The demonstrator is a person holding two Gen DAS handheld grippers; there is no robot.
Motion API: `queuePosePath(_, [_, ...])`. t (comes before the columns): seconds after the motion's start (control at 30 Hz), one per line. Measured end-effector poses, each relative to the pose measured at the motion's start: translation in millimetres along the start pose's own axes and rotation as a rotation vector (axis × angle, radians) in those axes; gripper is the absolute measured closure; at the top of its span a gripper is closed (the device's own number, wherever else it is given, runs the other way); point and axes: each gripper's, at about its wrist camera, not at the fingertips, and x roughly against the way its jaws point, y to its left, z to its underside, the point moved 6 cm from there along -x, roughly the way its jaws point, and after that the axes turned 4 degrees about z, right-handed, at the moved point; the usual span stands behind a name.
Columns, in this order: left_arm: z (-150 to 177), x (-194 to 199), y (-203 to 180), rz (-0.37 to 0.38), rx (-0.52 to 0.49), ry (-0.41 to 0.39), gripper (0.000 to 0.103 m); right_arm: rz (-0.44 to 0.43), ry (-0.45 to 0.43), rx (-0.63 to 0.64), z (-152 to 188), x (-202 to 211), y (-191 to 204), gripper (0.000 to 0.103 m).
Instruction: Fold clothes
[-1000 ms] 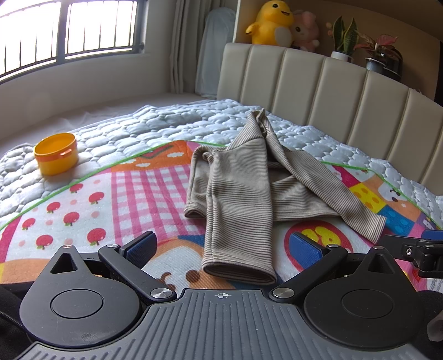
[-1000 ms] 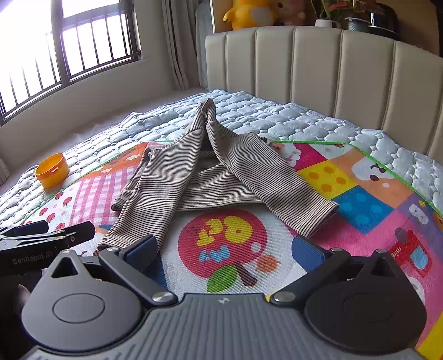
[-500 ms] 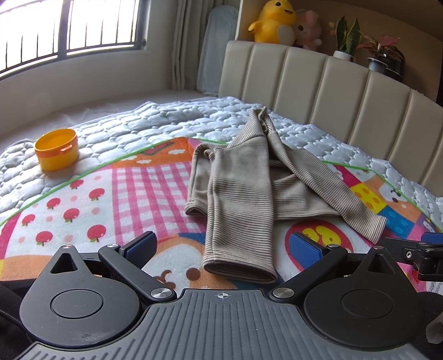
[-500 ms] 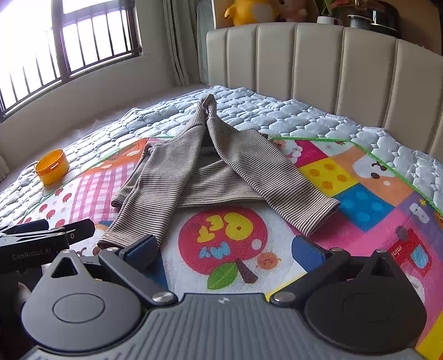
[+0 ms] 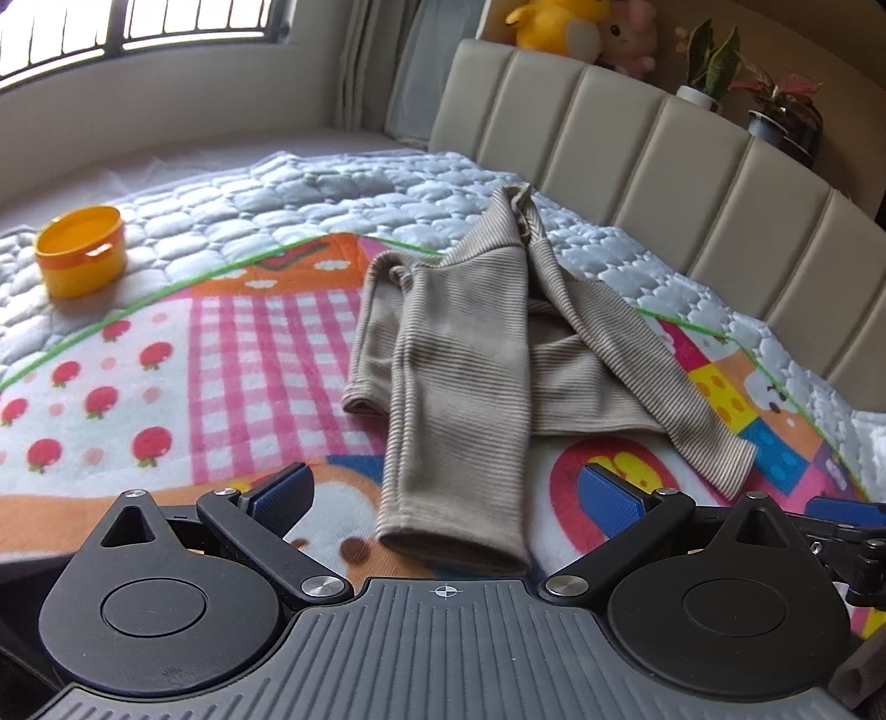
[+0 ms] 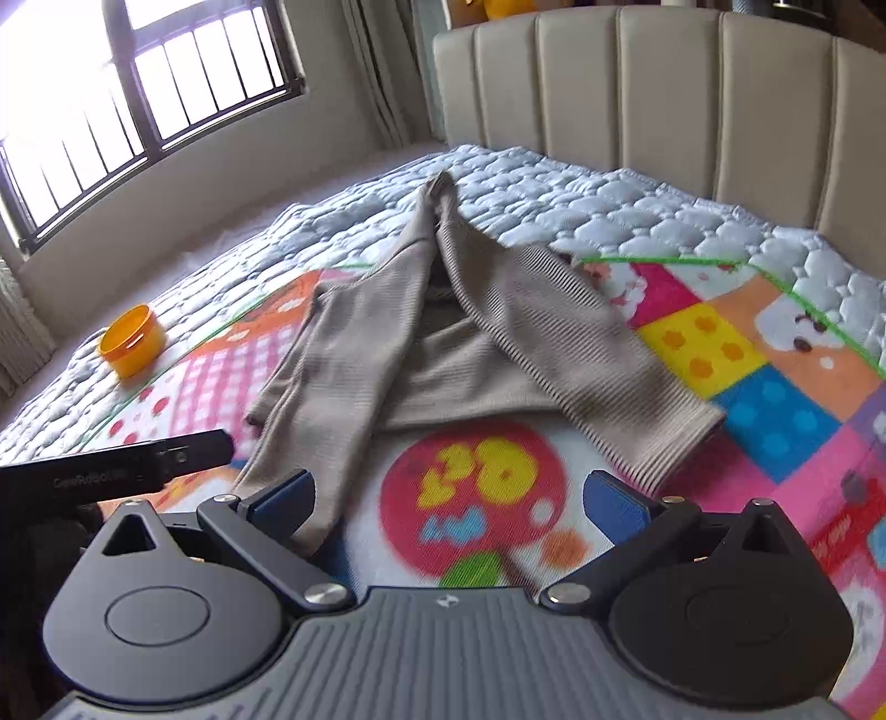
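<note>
A beige ribbed long-sleeved top [image 5: 470, 354] [image 6: 443, 343] lies on a colourful play mat [image 5: 221, 365] [image 6: 747, 354] on the bed, both sleeves folded inward and crossing toward me. The left sleeve's cuff [image 5: 451, 545] rests just in front of my left gripper [image 5: 446, 501], which is open, its blue pads straddling the cuff without touching. My right gripper [image 6: 448, 498] is open over the mat's red apple print, between the two cuffs; the right cuff [image 6: 673, 443] lies just beyond its right pad. The left gripper's black body [image 6: 111, 471] shows at the right wrist view's left edge.
An orange round tub [image 5: 80, 249] [image 6: 133, 340] stands on the white quilt [image 5: 277, 199] at the far left. A padded beige headboard [image 5: 664, 155] [image 6: 664, 94] runs behind the garment, with plush toys [image 5: 554, 25] and potted plants [image 5: 775, 105] on its ledge. A barred window [image 6: 138, 99] lies left.
Both grippers have moved forward and lower toward the cuffs; the garment looks larger in both views. The garment itself has not moved, and both jaws stay open.
</note>
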Motion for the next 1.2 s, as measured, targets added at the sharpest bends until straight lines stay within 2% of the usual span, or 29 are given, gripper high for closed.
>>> queuePosePath(0.07, [-15,-16,2,0.037,0.001,0.02,0.0,0.02,-0.001,-0.007,-14,-19,-12,0.0])
queuePosePath(0.13, [-30,-36,7,0.057,0.003,0.045,0.0,0.033,0.039,-0.028,-26,-49,-32,0.0])
queuePosePath(0.2, [-45,-60,15,0.06,0.012,0.074,0.0,0.011,0.069,-0.069,-35,-76,-49,0.0])
queuePosePath(0.37, [-74,-118,39,0.029,0.037,0.111,0.0,-0.036,0.011,-0.201,-63,-138,-76,0.0])
queuePosePath(0.43, [-80,-138,46,0.025,0.069,0.119,0.0,-0.019,0.008,-0.248,-69,-161,-80,0.0])
queuePosePath(0.53, [-77,-163,54,0.055,0.163,0.152,0.0,0.019,0.068,-0.335,-68,-193,-91,0.0])
queuePosePath(0.63, [-66,-177,60,0.071,0.187,0.169,0.0,0.044,0.068,-0.334,-65,-199,-96,0.0])
queuePosePath(0.73, [-60,-180,57,0.071,0.133,0.169,0.0,0.042,0.108,-0.272,-63,-202,-92,0.0])
queuePosePath(0.87, [-56,-183,47,0.048,0.011,0.214,0.0,0.072,0.203,-0.005,-65,-203,-73,0.0])
queuePosePath(0.93, [-56,-183,44,0.049,-0.036,0.241,0.0,0.097,0.122,0.026,-73,-189,-71,0.0])
queuePosePath(1.0, [-59,-180,48,0.078,-0.026,0.256,0.0,0.118,0.038,0.043,-81,-178,-72,0.002])
queuePosePath(1.03, [-61,-178,52,0.095,-0.005,0.259,0.0,0.128,0.001,0.042,-86,-175,-74,0.01])
queuePosePath(1.1, [-67,-176,62,0.126,0.091,0.253,0.001,0.154,-0.006,-0.011,-95,-185,-84,0.022])
queuePosePath(1.17, [-73,-177,71,0.141,0.178,0.25,0.004,0.152,0.029,-0.077,-98,-201,-95,0.026])
queuePosePath(1.2, [-76,-179,73,0.143,0.19,0.248,0.007,0.136,0.042,-0.086,-97,-205,-95,0.026])
